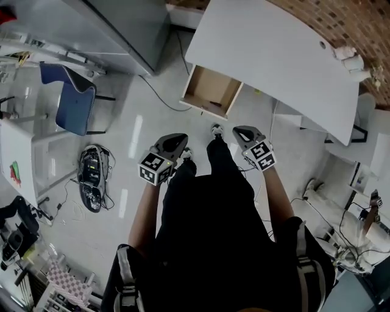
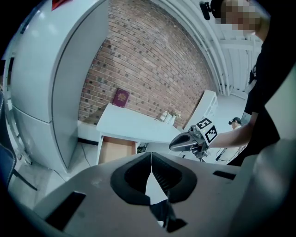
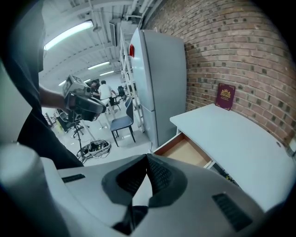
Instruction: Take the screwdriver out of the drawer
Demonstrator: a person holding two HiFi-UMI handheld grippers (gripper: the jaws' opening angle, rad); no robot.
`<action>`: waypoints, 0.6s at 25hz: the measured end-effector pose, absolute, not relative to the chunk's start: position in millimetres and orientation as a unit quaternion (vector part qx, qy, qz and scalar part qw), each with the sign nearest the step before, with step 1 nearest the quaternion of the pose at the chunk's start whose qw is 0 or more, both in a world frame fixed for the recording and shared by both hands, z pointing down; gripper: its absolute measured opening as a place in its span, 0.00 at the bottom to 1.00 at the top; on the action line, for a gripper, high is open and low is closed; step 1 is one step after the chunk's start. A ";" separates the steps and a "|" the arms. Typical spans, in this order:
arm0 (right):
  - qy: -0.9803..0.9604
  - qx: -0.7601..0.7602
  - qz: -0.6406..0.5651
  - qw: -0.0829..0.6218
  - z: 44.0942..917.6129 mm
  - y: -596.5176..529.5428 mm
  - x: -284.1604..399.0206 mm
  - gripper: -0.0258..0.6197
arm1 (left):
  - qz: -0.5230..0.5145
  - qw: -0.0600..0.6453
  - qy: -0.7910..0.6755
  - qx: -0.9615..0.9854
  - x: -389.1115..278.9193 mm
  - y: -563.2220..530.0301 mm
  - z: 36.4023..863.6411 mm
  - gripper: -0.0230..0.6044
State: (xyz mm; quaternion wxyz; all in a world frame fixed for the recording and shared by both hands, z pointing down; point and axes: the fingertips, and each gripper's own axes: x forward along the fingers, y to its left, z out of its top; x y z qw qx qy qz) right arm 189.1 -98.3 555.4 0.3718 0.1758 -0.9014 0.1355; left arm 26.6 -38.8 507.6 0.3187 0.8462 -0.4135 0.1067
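1. Gripper state. The left gripper [image 1: 173, 145] has its jaws closed tip to tip, with nothing between them. The right gripper [image 1: 246, 135] is in the same condition: jaws together and empty. In the head view both sit at frame centre, side by side and apart, to either side of the person's legs [image 1: 213, 183].

2. Task item location. The drawer [image 1: 212, 91] stands pulled out from under the near left edge of the white table [image 1: 274, 61], in the upper centre of the head view. The screwdriver [image 1: 212, 102] shows at most as a small dark mark on the drawer floor near the front panel, too small to confirm. Both grippers are well apart from the drawer.

3. Clearances. Open pale floor [image 1: 140, 131] lies between the grippers and the drawer front. The table edge overhangs the drawer's rear. A grey cabinet [image 1: 91, 24] fills the upper left, with a floor gap between it and the drawer's left wall. A blue chair [image 1: 76, 100] stands at left, and a bundle of cables [image 1: 92, 177] lies on the floor below it, both clear of the path. Brick wall [image 1: 341, 18] borders the table at upper right.
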 end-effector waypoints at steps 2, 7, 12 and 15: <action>-0.900 0.160 0.135 0.381 563.1 -103.4 192.8 0.13 | 0.104 0.325 -0.421 0.840 28.0 -42.2 510.4 0.07; -0.896 0.129 0.136 0.403 584.1 -111.1 197.7 0.13 | 0.101 0.333 -0.438 0.829 28.6 -46.4 517.8 0.07; -0.899 0.094 0.134 0.406 599.7 -121.2 188.0 0.13 | 0.096 0.335 -0.466 0.813 23.0 -48.2 525.9 0.07; -0.902 0.076 0.129 0.404 607.6 -129.3 179.8 0.13 | 0.090 0.343 -0.484 0.800 19.6 -47.9 533.0 0.07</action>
